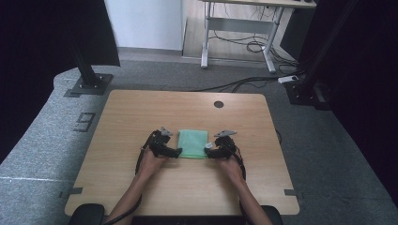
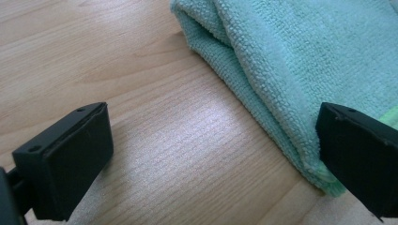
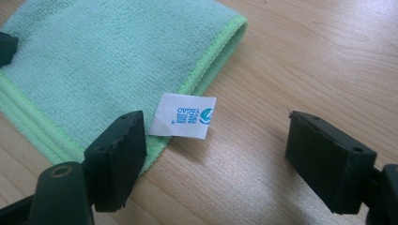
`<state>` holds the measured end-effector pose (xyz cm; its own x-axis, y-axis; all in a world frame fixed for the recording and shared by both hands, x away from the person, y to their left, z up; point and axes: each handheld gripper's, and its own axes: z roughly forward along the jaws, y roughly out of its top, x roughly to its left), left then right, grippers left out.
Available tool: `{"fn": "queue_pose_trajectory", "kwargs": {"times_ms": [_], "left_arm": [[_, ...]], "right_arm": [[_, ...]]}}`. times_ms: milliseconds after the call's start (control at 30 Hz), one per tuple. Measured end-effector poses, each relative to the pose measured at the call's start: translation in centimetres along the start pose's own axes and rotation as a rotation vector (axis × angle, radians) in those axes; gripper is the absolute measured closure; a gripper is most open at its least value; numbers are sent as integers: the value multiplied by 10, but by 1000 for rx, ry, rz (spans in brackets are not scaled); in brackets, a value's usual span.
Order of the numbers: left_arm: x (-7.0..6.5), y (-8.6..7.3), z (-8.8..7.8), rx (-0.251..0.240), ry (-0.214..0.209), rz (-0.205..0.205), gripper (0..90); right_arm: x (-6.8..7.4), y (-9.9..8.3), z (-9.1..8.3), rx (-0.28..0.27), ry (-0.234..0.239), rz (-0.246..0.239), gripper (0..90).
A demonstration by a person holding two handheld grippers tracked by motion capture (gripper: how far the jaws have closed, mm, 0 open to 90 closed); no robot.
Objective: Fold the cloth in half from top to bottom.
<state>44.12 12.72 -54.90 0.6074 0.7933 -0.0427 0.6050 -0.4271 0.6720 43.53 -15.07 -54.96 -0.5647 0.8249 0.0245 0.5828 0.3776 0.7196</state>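
Observation:
A folded mint-green cloth [image 1: 193, 143] lies flat at the middle of the wooden table [image 1: 141, 112]. My left gripper [image 1: 178, 152] sits at its near left corner, jaws wide apart; in the left gripper view one jaw overlaps the cloth's [image 2: 300, 61] folded edge and bare wood lies between the jaws [image 2: 211, 159]. My right gripper [image 1: 207, 151] is at the near right corner, also open. In the right gripper view the cloth [image 3: 108, 65] and its white label [image 3: 184, 116] lie just past the left jaw, nothing pinched between the jaws [image 3: 211, 159].
A dark round hole [image 1: 218, 104] marks the table's far side. Grey carpet surrounds the table, with black stand bases [image 1: 89, 84] at the far left and far right, cables on the floor and a desk frame [image 1: 239, 42] beyond.

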Motion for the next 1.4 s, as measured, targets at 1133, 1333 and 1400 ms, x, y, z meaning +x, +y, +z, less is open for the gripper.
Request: {"fn": "queue_pose_trajectory", "kwargs": {"times_ms": [1133,1333,1400], "left_arm": [[-13,-9,-88,-108,-60,99,0],[-14,-29,-100,-100,-51,118,0],[-12,-37,-102,-96,-48,116,0]], "right_arm": [[14,8,-67,-41,98,-100,108],[17,0,-82,-21,96,-127,24],[17,-4,-85,-17,90,-129,0]]}}
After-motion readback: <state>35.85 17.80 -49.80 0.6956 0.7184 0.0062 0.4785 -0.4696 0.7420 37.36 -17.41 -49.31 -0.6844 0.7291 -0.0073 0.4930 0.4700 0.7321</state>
